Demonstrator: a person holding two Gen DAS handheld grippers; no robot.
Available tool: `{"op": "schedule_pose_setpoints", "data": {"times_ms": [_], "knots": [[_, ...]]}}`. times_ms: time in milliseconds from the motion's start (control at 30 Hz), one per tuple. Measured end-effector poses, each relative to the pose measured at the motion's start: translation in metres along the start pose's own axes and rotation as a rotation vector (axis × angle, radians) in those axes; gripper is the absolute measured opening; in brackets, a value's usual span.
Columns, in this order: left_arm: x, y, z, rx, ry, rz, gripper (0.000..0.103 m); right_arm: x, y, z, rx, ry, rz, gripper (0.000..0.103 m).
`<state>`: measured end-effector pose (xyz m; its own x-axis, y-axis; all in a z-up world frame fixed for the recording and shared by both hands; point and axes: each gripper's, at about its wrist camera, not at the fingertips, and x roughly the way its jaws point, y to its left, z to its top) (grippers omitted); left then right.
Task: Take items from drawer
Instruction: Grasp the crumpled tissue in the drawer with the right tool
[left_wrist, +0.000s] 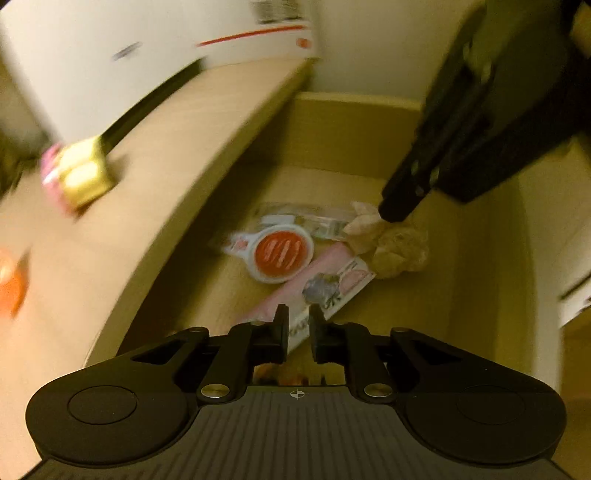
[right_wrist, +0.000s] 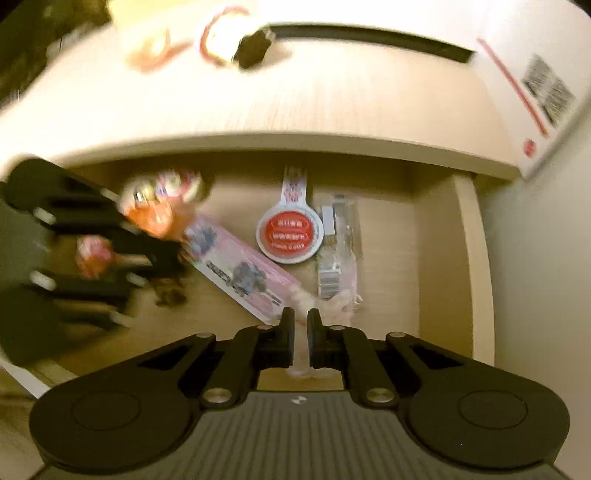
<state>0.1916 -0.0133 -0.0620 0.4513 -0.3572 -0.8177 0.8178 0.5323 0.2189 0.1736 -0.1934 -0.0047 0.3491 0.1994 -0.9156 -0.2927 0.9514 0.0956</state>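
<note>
Left wrist camera riding behind its own tool (left_wrist: 298, 328), angled steeply down into the open drawer (left_wrist: 369, 122) from close above, bench (left_wrist: 155, 155) at ten o'clock, right wrist camera likewise close overhead, bench at twelve o'clock, both sharing the round red package (left_wrist: 280, 253) (right_wrist: 290, 236) and pink box (left_wrist: 314, 288) (right_wrist: 240, 273).

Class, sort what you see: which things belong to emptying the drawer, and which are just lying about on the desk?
Job:
- drawer
- red round packet
- pink box
- clear packet
- crumpled beige wrapper, at the right gripper
- left gripper, over the drawer

Lying about:
- gold packet
- white carton
- desk top
</note>
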Motion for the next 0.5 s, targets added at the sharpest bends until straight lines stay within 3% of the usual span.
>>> {"op": "schedule_pose_setpoints", "data": {"times_ms": [167,367,400,467,500], "knots": [[0.019,-0.01,-0.002,0.109,0.022,-0.021,0.017,-0.015,-0.005,-0.017,0.104,-0.09,0.061,0.007],[0.027,-0.005,0.001,0.067,0.051,-0.026,0.022,-0.003,-0.009,-0.027,0.147,-0.117,0.014,0.01],[0.028,-0.002,0.002,0.052,0.055,-0.017,0.022,-0.002,-0.009,-0.027,0.132,-0.121,0.005,0.015],[0.031,0.004,0.004,0.028,0.058,0.005,0.022,0.001,-0.007,-0.023,0.101,-0.122,-0.014,0.047],[0.032,0.007,0.005,0.017,0.06,0.009,0.022,0.0,-0.007,-0.022,0.087,-0.123,-0.024,0.054]]}}
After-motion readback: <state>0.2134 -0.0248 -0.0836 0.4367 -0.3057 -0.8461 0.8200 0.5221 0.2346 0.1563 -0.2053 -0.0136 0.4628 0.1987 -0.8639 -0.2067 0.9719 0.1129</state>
